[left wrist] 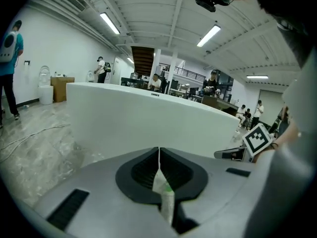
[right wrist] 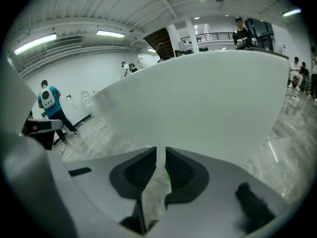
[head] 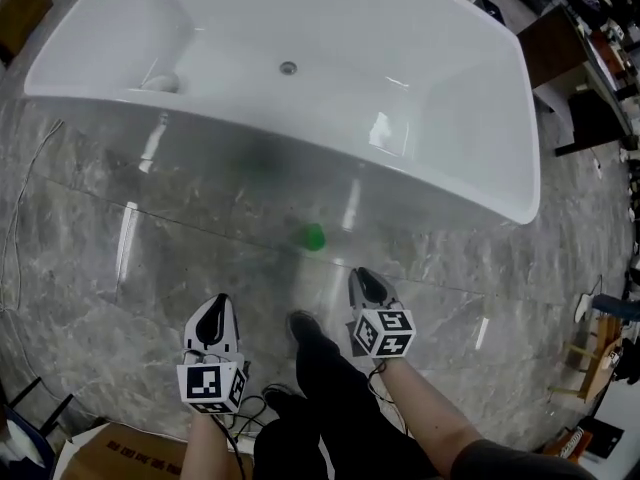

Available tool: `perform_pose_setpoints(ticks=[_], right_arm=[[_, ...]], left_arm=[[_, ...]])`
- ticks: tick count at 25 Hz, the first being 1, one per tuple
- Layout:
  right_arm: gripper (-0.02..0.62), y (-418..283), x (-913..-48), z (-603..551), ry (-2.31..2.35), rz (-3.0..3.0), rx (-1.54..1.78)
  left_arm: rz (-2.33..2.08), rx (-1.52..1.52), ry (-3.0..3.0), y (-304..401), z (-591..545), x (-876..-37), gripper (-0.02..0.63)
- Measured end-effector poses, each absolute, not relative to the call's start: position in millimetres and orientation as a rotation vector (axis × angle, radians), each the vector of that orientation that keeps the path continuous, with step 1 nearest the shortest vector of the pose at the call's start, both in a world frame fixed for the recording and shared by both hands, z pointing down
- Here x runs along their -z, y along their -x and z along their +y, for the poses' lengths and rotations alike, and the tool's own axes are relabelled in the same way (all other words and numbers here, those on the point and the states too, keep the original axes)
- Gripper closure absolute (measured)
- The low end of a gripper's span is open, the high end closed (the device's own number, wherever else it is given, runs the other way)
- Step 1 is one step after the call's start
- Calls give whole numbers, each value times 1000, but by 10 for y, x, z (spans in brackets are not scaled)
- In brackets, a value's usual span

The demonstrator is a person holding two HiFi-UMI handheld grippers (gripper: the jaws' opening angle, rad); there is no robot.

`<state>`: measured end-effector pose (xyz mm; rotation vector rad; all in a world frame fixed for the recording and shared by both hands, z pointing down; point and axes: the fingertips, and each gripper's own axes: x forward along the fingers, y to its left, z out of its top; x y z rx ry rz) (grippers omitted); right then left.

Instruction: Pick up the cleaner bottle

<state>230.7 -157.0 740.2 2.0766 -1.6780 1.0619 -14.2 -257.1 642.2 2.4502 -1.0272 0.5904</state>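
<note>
Head view, looking steeply down. A white bathtub (head: pixel 480 168) with a drain (head: pixel 288 68) in its floor is seen on a grey marble floor (head: pixel 100 268). The cleaner bottle (head: pixel 314 236) is shown as a green cap on a pale, blurred body. It stands on the floor near the tub's outer wall, ahead of the two tools and between them, nearer the right one and touched by neither.

The left tool (head: pixel 214 306) and the right tool (head: pixel 362 278) are held low over the floor with their tips directed toward the tub. A marker cube is carried on each. The person's dark-clothed legs and one shoe (head: pixel 305 326) are seen between the tools, and a cardboard box (head: pixel 110 458) lies at the lower left corner.

Left gripper view. The jaws of the left tool (left wrist: pixel 158 152) are brought together at the tips, and nothing is gripped. The tub wall (left wrist: pixel 148 118) fills the middle ground, and the right tool's marker cube (left wrist: pixel 258 139) is visible at the right edge. Several people are seen in the hall behind the tub.

Right gripper view. The jaws of the right tool (right wrist: pixel 161 152) are drawn almost together, so that only a narrow slit is left between them, and no object is held. The tub wall (right wrist: pixel 208 103) is seen straight ahead. A small green speck is visible through the slit of each tool, but what it belongs to cannot be told.
</note>
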Motion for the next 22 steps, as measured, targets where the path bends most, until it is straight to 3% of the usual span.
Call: perform_pose_setpoints(ticks=[7,12,22], right_arm=[[426,-2153,-8157,-1651,-2020,-1724,-1016],[290,-2112,-8747,-1677,-2018,-1748,-1026],[278,-2116,-9731,-1846,-1972,-1769,-919]], left_arm=[[-992,-545,-2469,97,-2671,-7139,588],[-977,-515,-2492,50,-2824,-7583,588],[-952,-462,-2517,15,-3160,-8477,588]])
